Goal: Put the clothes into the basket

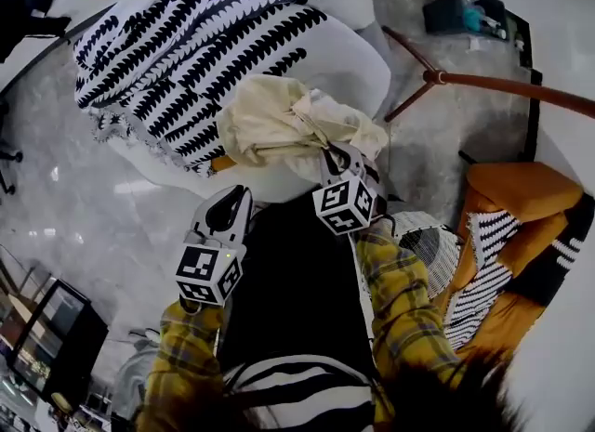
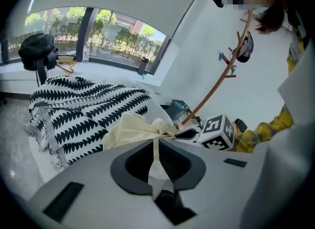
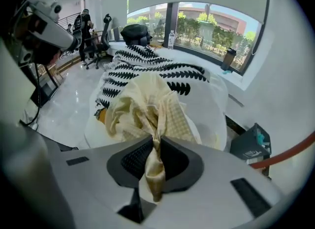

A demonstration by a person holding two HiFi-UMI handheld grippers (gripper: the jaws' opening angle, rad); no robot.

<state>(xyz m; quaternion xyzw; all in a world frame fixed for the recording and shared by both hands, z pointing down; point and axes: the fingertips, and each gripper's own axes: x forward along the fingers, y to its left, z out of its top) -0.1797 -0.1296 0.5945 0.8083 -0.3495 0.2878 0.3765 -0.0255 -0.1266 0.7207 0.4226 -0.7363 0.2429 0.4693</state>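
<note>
Bright window daylight, fisheye-warped edges

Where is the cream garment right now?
In the head view's centre, the cream garment is pinched by the left hand-held gripper and the right hand-held gripper, beside the black-and-white blanket.

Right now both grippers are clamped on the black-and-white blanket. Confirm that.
Not right. The left gripper and the right gripper are both clamped on the cream garment, not on the black-and-white blanket. Each gripper view shows cream cloth pinched between its jaws.
</note>
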